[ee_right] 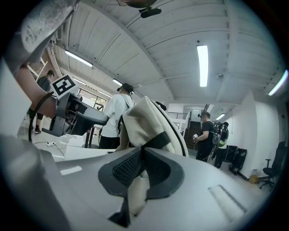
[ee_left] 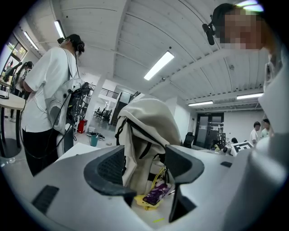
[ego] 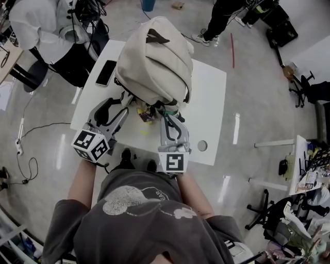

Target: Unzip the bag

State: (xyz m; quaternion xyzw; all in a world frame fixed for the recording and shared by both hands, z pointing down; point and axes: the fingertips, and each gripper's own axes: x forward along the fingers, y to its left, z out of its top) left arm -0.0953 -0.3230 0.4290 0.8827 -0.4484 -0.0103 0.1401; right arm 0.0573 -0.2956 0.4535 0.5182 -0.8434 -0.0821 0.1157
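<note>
A beige backpack (ego: pixel 154 62) stands upright on the white table (ego: pixel 211 103), with black zip lines and straps down its sides. My right gripper (ego: pixel 168 117) is at the bag's near bottom edge, shut on a beige strip of the bag's fabric (ee_right: pixel 135 198) that hangs down between its pads. My left gripper (ego: pixel 119 105) stands open at the bag's lower left corner. In the left gripper view the backpack (ee_left: pixel 149 122) fills the gap between the jaws of the left gripper (ee_left: pixel 144 164) without touching the pads. A purple and yellow packet (ee_left: pixel 156 195) lies on the table under the bag's edge.
A black phone (ego: pixel 105 72) lies at the table's far left. A round hole (ego: pixel 202 146) is near the table's front right. A person in white (ego: pixel 46 26) stands beyond the table's left corner, another person (ego: pixel 221 15) behind it. Office chairs and desks (ego: pixel 304 170) stand to the right.
</note>
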